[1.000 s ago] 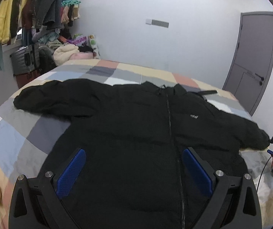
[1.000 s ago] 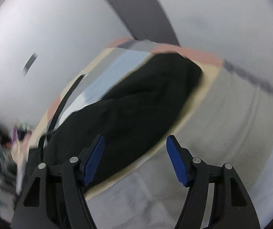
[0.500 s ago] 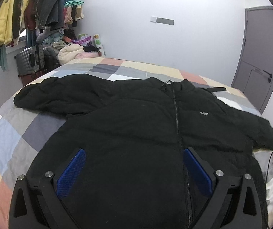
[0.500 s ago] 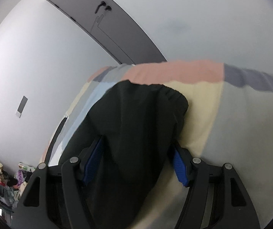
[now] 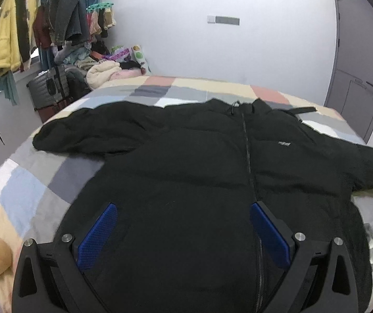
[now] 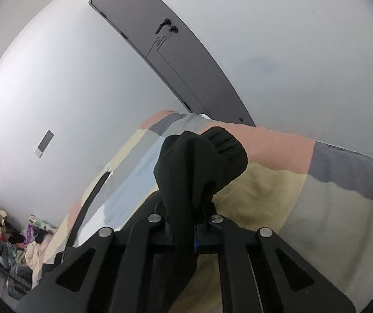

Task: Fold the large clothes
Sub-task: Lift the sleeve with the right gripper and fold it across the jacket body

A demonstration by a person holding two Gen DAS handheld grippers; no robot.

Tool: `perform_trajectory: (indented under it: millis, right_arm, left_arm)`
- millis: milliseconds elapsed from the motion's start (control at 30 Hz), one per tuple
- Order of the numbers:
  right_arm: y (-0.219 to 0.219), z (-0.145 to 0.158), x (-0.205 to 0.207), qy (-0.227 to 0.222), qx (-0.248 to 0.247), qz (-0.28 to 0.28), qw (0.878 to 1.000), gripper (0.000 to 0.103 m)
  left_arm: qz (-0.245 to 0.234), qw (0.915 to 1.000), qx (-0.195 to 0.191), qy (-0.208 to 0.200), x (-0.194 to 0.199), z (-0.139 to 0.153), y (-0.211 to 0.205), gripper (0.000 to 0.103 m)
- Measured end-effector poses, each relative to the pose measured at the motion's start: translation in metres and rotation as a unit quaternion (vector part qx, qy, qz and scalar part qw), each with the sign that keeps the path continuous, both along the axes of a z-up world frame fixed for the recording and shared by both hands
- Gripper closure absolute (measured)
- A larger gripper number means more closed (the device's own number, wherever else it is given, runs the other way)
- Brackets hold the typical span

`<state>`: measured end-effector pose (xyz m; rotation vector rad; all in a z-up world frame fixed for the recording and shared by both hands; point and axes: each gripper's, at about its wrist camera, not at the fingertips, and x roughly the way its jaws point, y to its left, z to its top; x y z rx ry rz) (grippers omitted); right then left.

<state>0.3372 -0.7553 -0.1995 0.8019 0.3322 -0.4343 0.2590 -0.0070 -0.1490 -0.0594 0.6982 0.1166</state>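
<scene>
- The right tool (image 6: 186,224) has just clamped onto the black padded jacket's (image 5: 199,182) ribbed sleeve cuff (image 6: 225,143).
- The left tool (image 5: 183,232) gapes, empty.
- Risk: the thin pinch slipping when the sleeve lifts.

Jacket (image 5: 202,172): spread flat on the bed (image 5: 27,193), collar toward the far wall, both sleeves out to the sides.
Left tool (image 5: 183,230): over the jacket's near hem, fingers apart on either side of the zip area.
Right tool (image 6: 186,224): at the bed's right side, clamped on the jacket's cuff (image 6: 225,143), which stands up above it.
Clothes rail (image 5: 43,26): left of the bed, against the wall.
Suitcase (image 5: 48,91): under the rail, beside the bed.
Door (image 5: 358,73): right of the bed, far corner.
</scene>
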Motion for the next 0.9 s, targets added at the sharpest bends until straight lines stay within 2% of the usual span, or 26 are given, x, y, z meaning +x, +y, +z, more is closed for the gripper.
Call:
perform_trajectory:
  millis: [167, 267, 400, 633, 800, 900]
  right_arm:
    - [0.008, 0.026, -0.004, 0.015, -0.02, 0.006, 1.0, 0.096]
    - [0.015, 0.044, -0.008, 0.034, -0.03, 0.008, 0.999, 0.096]
    - [0.03, 0.075, -0.014, 0.048, -0.068, 0.019, 0.996, 0.096]
    - [0.076, 0.145, -0.017, 0.048, -0.144, 0.043, 0.987, 0.096]
    - [0.117, 0.189, -0.025, 0.026, -0.178, 0.06, 0.982, 0.096]
    - [0.147, 0.214, -0.028, 0.018, -0.215, 0.071, 0.974, 0.095]
  left_arm:
    - [-0.013, 0.9994, -0.026, -0.017, -0.019, 0.028, 0.011, 0.0]
    - [-0.002, 0.9995, -0.022, -0.023, -0.025, 0.04, 0.02, 0.0]
    - [-0.008, 0.9994, -0.019, -0.029, -0.034, 0.052, 0.03, 0.0]
    - [-0.018, 0.9986, -0.021, -0.045, -0.044, 0.051, 0.042, 0.0]
    - [-0.034, 0.9981, -0.027, -0.045, -0.047, 0.041, 0.048, 0.0]
    - [-0.038, 0.9975, -0.041, -0.042, -0.048, 0.037, 0.054, 0.0]
